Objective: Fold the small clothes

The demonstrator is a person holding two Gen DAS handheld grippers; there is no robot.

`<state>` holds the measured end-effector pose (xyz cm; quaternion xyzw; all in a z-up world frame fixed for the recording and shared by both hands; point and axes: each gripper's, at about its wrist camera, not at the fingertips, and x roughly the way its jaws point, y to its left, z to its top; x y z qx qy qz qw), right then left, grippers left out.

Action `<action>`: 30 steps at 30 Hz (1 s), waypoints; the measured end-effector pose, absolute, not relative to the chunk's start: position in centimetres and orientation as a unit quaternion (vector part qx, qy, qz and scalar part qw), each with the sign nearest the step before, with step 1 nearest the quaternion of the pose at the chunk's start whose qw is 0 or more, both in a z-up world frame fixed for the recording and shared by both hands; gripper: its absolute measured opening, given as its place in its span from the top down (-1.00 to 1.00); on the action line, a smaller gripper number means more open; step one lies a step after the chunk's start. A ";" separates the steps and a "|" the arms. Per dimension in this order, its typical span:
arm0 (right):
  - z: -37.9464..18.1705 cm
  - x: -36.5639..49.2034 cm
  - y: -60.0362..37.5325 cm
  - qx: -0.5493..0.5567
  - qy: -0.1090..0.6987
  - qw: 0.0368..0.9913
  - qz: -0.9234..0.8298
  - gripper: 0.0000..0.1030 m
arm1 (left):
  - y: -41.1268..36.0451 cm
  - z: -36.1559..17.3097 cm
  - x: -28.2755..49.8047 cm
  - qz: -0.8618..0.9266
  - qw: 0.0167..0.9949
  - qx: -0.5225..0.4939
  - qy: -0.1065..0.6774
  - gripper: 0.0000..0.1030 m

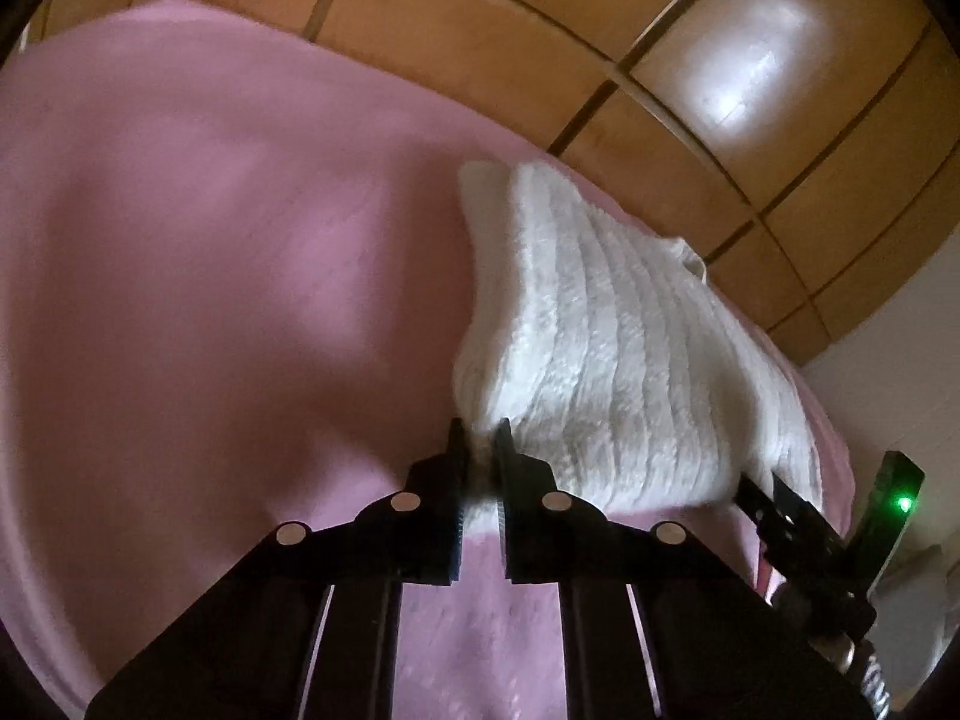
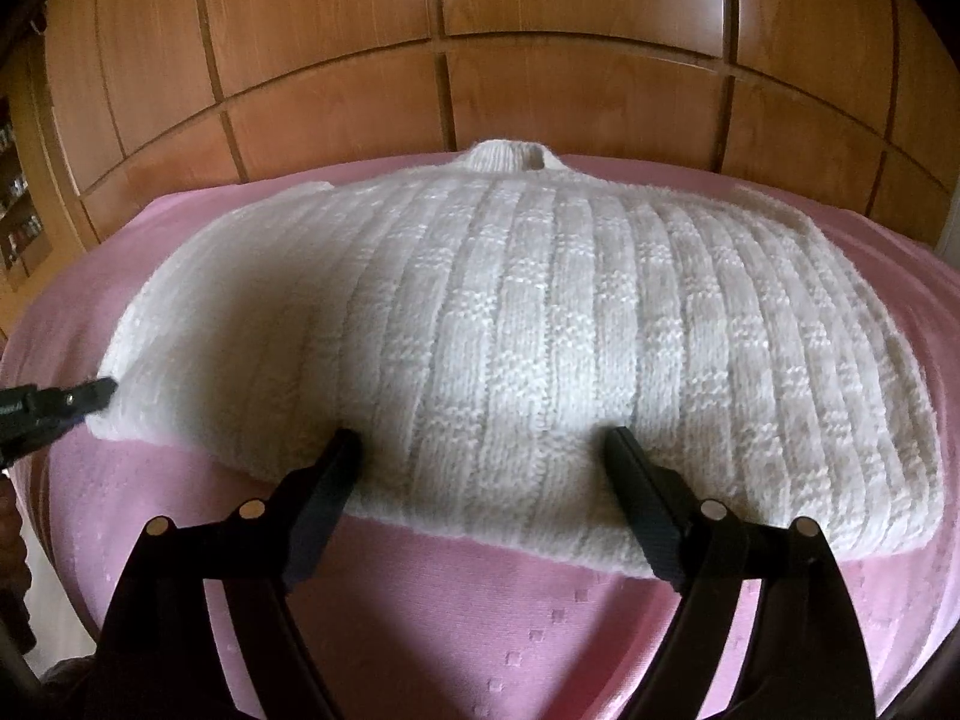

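On the pink bedspread (image 2: 480, 648) lies the white knitted sweater (image 2: 510, 324), spread flat with its ribbed back up, collar at the far edge toward the wooden wardrobe doors (image 2: 456, 30), hem on the near side. And there's the left gripper (image 1: 478, 450), right at the sweater's near left corner, its fingers (image 1: 456, 480) pressed together and pinching a fold of white knit between them; the cloth bunches up just ahead of the tips. From the right wrist view that same gripper shows as a dark tip at the far left, touching the sweater's edge. Over to the right gripper (image 2: 480, 438): its fingers (image 2: 636, 498) stand spread wide, one on each side of the middle of the hem, tips resting over the knit but nothing clamped between them. In the left wrist view, the right gripper's dark frame sits at the sweater's near right, a green light glowing on it.
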<state>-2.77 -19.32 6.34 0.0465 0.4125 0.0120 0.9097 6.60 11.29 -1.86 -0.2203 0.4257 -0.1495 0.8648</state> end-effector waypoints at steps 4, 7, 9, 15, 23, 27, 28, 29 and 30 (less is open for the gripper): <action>6.5 -2.7 -19.0 0.049 0.415 0.909 0.009 -0.64 | 11.5 -1.4 6.6 -0.144 0.865 -0.216 0.430 0.82; 7.4 -2.9 -19.8 0.071 0.422 0.903 0.020 -0.64 | 11.3 -0.1 6.9 -0.135 0.869 -0.208 0.427 0.53; 8.7 -3.4 -21.7 0.097 0.407 0.908 0.009 -0.64 | 11.1 0.6 7.3 -0.126 0.876 -0.204 0.419 0.11; 10.7 -5.1 -30.9 0.157 0.361 0.911 -0.121 -0.64 | 11.1 0.5 8.8 -0.122 0.876 -0.213 0.416 0.01; 6.4 -7.0 -36.2 0.192 0.431 0.873 -0.125 0.76 | 9.7 -0.6 9.6 -0.152 0.866 -0.203 0.431 0.81; 7.4 -8.2 -37.1 0.179 0.427 0.877 -0.131 0.89 | 10.2 -0.3 8.0 -0.154 0.867 -0.193 0.433 0.84; 6.8 -8.1 -37.6 0.179 0.434 0.872 -0.136 0.89 | 10.2 -0.5 8.1 -0.150 0.867 -0.186 0.437 0.84; 6.3 -7.9 -37.9 0.181 0.439 0.869 -0.138 0.88 | 10.1 -0.7 8.3 -0.145 0.867 -0.178 0.442 0.84; 5.9 -7.7 -38.0 0.178 0.442 0.869 -0.137 0.88 | 9.9 -0.7 8.5 -0.143 0.866 -0.175 0.445 0.84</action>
